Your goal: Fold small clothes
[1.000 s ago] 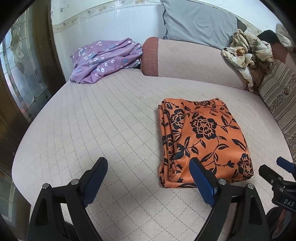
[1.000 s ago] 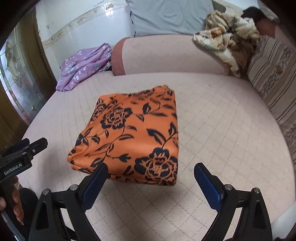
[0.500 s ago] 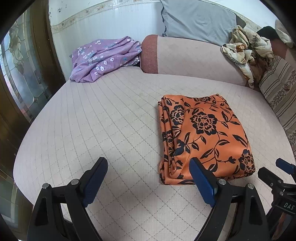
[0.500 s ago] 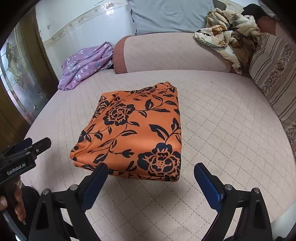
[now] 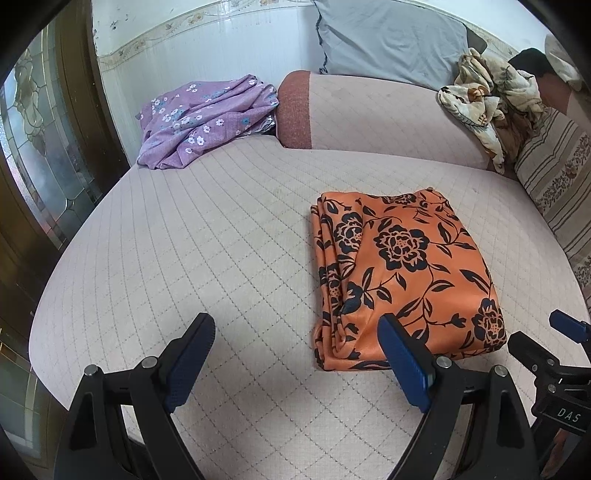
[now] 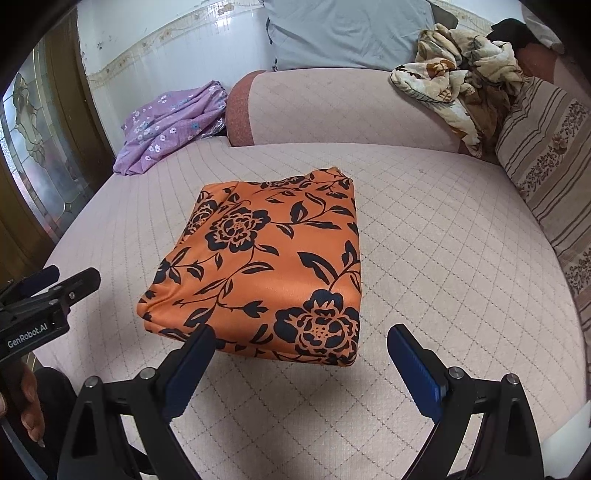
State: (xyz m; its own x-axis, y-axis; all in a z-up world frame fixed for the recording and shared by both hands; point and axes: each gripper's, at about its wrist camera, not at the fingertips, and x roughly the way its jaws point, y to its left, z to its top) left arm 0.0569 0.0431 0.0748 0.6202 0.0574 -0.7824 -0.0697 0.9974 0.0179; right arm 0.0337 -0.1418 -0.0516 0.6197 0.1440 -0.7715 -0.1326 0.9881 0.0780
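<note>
Folded garments: one orange floral cloth (image 6: 258, 266) on the bed (image 6: 424, 229). Unfolded garments: one purple floral cloth (image 6: 166, 125) at the far left corner. Crumpled blankets: one cream patterned blanket (image 6: 454, 85). Pillows: one grey pillow (image 6: 343, 33), one striped pillow (image 6: 546, 147). Bolsters: one (image 6: 332, 107). Tools: two, left tool (image 5: 295, 360) and right tool (image 6: 301, 365).

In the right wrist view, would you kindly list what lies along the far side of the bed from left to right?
Purple floral cloth → pink bolster → crumpled cream blanket → striped pillow.
</note>
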